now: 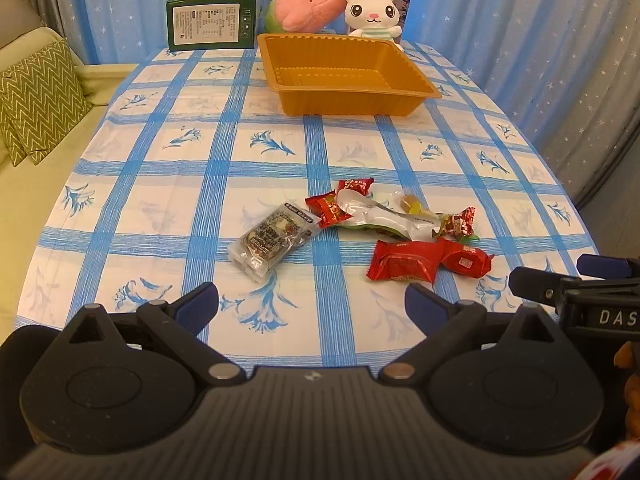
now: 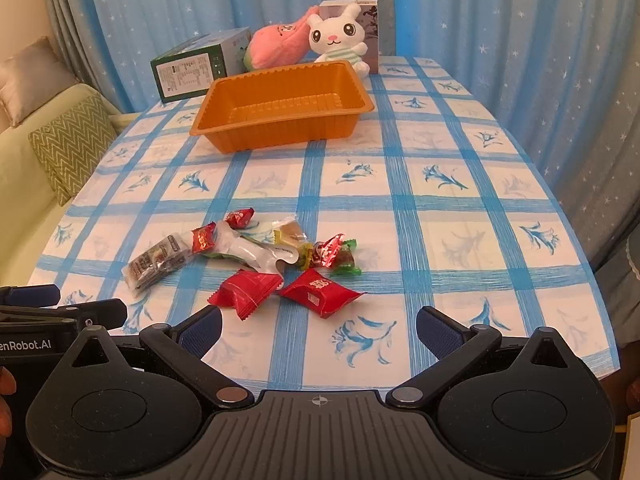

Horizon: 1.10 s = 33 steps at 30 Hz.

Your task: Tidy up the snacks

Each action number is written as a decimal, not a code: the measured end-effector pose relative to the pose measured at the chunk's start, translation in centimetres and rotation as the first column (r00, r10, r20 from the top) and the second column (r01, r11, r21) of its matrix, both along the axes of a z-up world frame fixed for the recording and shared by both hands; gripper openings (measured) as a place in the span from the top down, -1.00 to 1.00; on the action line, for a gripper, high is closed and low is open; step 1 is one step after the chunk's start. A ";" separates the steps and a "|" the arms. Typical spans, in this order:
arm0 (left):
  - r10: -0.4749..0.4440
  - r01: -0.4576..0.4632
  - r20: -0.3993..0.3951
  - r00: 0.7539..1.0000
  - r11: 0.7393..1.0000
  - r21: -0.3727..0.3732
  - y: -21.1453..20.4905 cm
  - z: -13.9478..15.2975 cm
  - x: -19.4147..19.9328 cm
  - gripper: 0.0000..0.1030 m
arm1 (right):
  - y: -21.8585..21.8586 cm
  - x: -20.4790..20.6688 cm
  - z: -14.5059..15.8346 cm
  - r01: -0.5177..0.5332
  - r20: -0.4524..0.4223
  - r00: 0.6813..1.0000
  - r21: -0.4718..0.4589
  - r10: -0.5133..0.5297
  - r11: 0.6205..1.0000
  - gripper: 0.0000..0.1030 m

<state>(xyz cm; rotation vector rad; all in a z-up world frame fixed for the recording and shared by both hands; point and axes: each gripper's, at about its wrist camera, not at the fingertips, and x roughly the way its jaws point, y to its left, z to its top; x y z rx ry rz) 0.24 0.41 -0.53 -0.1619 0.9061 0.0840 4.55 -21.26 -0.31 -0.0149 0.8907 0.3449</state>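
Snacks in crinkled wrappers lie in a loose heap on the near half of a table (image 1: 192,184) covered by a blue-and-white checked cloth printed with flowers. Nearest the grippers are two glossy red pillow-shaped packets with serrated ends, the left red packet (image 2: 245,291) just beside the right red packet (image 2: 320,292), their corners almost touching. Behind them sits a torn white-and-silver foil pouch (image 1: 376,216), flattened and partly open, with small red twist-wrapped candies (image 1: 330,208) at its left edge and another red-and-green wrapped candy (image 2: 334,256) at its right. A clear plastic packet with dark printed contents (image 1: 272,240) lies at the left of the heap, a little apart from the red ones.

Farther back stands an orange ribbed plastic tray (image 2: 224,100), rectangular and empty inside (its scalloped rim runs all round). Beyond it are a dark green cardboard box (image 1: 212,20), a pink plush toy (image 1: 304,6) and a white plush rabbit (image 2: 340,40).

The left gripper (image 1: 312,304) hovers low at the table's near edge with its blue-padded fingers spread wide, nothing between them. The right gripper (image 2: 319,326) does likewise, jaws apart and unloaded, just short of the red packets.
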 end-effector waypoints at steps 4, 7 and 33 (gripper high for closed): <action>0.000 0.000 -0.002 1.000 1.000 0.000 -0.1 0.1 -0.1 -0.92 | -0.1 0.0 0.1 0.000 0.005 1.000 0.003 0.000 1.000 -0.99; -0.001 0.001 -0.003 1.000 1.000 0.000 -0.1 0.1 -0.2 -0.92 | -0.1 0.0 0.1 0.000 0.005 1.000 0.003 0.000 1.000 -0.99; -0.003 0.003 -0.004 1.000 1.000 -0.001 -0.5 0.2 -0.5 -0.92 | 0.1 -0.4 0.3 -0.006 0.025 1.000 -0.002 0.006 1.000 -0.99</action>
